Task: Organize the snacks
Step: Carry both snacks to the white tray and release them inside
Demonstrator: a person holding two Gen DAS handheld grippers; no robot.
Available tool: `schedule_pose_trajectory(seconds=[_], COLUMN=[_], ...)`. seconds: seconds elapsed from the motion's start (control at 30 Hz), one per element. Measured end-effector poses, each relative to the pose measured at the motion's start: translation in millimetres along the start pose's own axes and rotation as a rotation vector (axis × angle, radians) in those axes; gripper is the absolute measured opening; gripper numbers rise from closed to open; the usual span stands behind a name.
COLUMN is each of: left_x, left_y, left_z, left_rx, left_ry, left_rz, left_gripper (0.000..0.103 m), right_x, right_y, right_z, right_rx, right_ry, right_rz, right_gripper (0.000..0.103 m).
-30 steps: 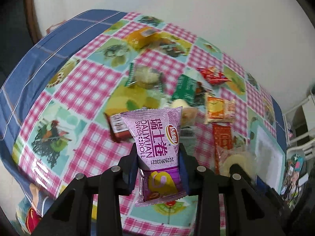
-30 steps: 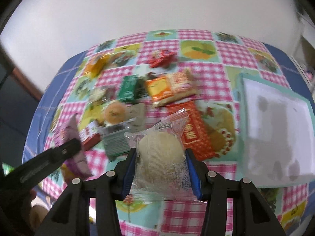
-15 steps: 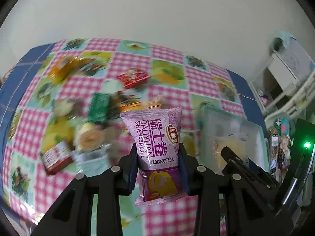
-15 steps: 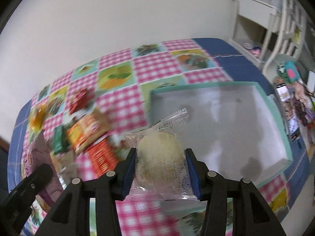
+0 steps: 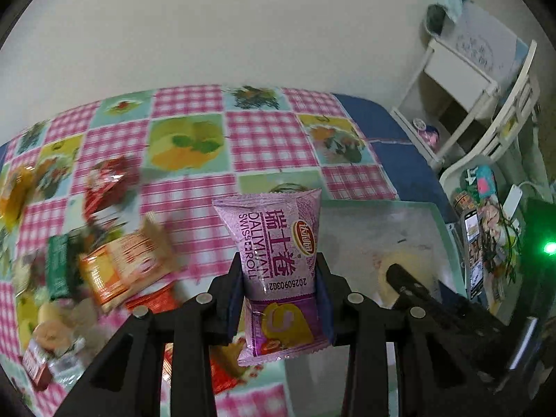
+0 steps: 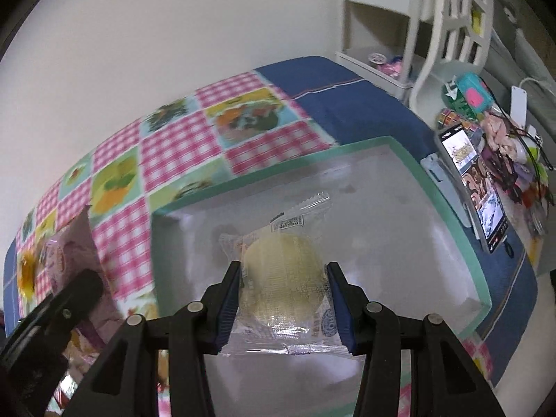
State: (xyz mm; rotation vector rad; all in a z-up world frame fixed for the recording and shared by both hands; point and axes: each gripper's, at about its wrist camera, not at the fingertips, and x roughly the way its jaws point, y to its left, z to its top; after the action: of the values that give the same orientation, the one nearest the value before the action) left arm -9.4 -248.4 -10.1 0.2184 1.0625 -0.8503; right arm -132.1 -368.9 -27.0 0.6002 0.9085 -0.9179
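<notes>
Both grippers are mid-delivery — the right gripper (image 6: 283, 299) pinches a clear-wrapped cake (image 6: 282, 279) above the green-rimmed box (image 6: 448, 205), the left gripper (image 5: 280, 295) pinches a purple roll pack (image 5: 278, 260) just beside it — so next probably comes lowering and letting go.

One purple swiss roll packet (image 5: 278, 264), one clear-wrapped round cake (image 6: 283, 278), one teal-rimmed tray (image 6: 448, 205), two grippers (image 5: 279, 295) (image 6: 283, 299), one phone (image 6: 476, 187).
</notes>
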Motion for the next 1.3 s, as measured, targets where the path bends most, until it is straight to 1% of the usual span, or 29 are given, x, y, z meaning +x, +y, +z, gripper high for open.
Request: schedule_pose_trajectory(seconds=[0.17, 0.3, 0.4, 0.57, 0.73, 0.87, 0.97, 1.03, 1.07, 1.1, 1.13, 1.17, 1.2, 1.27, 1.3], left_x=[39.5, 67.2, 81.1, 83.9, 79.0, 73.0, 68.2, 66.7, 66.2, 65.1, 63.9, 62.7, 61.2, 55.7, 51.0], left_y=[-13.7, -22.5, -28.1, -27.9, -9.1, 12.4, 33.9, 41.3, 45.0, 47.6, 50.0, 51.9, 52.5, 52.4, 52.0], left_z=[4.8, 6.5, 6.2, 6.4, 6.2, 4.9, 4.4, 4.2, 4.2, 3.7, 3.6, 3.5, 3.7, 4.0, 3.8], left_rx=[0.029, 0.055, 0.076, 0.084, 0.050, 0.022, -0.024, -0.039, -0.046, -0.052, -0.062, -0.080, -0.091, -0.100, -0.102], left_ry=[0.048, 0.082, 0.099, 0.088, 0.078, 0.074, 0.076, 0.076, 0.079, 0.083, 0.087, 0.098, 0.105, 0.107, 0.107], left_rz=[-0.006, 0.012, 0.052, 0.107, 0.160, 0.197, 0.205, 0.213, 0.217, 0.212, 0.191, 0.166, 0.151, 0.151, 0.145], left_gripper=[0.038, 0.038, 0.038, 0.040, 0.040, 0.040, 0.040, 0.040, 0.041, 0.048, 0.052, 0.061, 0.066, 0.067, 0.068], right_x=[17.8, 30.2, 39.8, 46.9, 46.0, 45.1, 44.9, 45.9, 45.9, 46.0, 45.6, 45.4, 44.9, 40.7, 37.0], right_y=[-15.7, -22.4, -21.2, -16.6, -7.6, 5.8, 18.8, 25.6, 30.4, 34.8, 39.7, 42.0, 44.9, 47.3, 46.6], right_z=[16.3, 23.0, 24.3, 22.1, 19.3, 16.2, 13.4, 12.5, 12.2, 11.8, 11.0, 10.5, 9.7, 7.9, 7.6], right_rx=[0.036, 0.040, 0.031, 0.012, -0.019, -0.053, -0.083, -0.092, -0.103, -0.116, -0.131, -0.138, -0.149, -0.165, -0.166], right_ry=[0.003, 0.009, 0.025, 0.042, 0.045, 0.045, 0.042, 0.043, 0.041, 0.039, 0.035, 0.033, 0.033, 0.019, 0.008], right_rz=[-0.017, -0.034, -0.036, -0.033, -0.028, 0.004, 0.043, 0.066, 0.076, 0.085, 0.097, 0.103, 0.110, 0.104, 0.095], right_gripper=[0.051, 0.051, 0.051, 0.051, 0.051, 0.051, 0.051, 0.051, 0.051, 0.052, 0.052, 0.052, 0.053, 0.056, 0.060])
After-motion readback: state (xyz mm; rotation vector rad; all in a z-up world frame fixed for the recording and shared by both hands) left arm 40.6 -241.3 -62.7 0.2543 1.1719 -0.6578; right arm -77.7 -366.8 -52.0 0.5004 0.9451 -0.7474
